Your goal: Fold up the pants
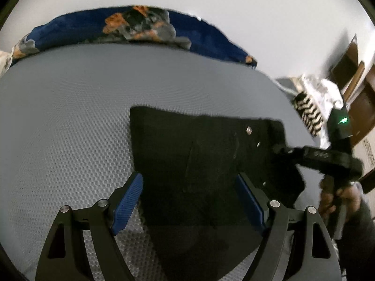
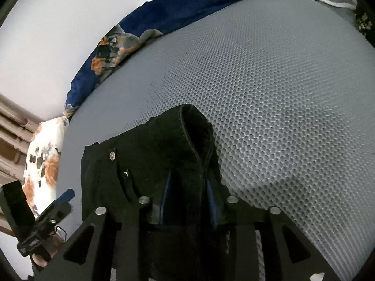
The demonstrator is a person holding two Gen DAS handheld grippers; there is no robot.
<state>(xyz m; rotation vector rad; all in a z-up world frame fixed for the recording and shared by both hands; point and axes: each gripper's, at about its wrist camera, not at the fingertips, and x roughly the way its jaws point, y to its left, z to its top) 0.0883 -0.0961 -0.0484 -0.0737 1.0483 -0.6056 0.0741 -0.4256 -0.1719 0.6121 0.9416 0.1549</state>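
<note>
Black denim pants point(image 1: 199, 164) lying folded on grey honeycomb-textured mattress point(image 1: 70, 117), near its front edge. Left hand-held gripper point(image 1: 187, 201) hovering wide apart above them. Right hand-held gripper point(image 2: 188, 201) pinching bunched waistband fold.

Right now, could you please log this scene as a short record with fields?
garment: black pants, partly folded
surface: grey honeycomb mat
left gripper: open, fingers either side of the pants' near part, not gripping
right gripper: shut on a raised fold of pants
metal rivets: visible near the held edge
background: blue floral blanket beyond the mat
</note>
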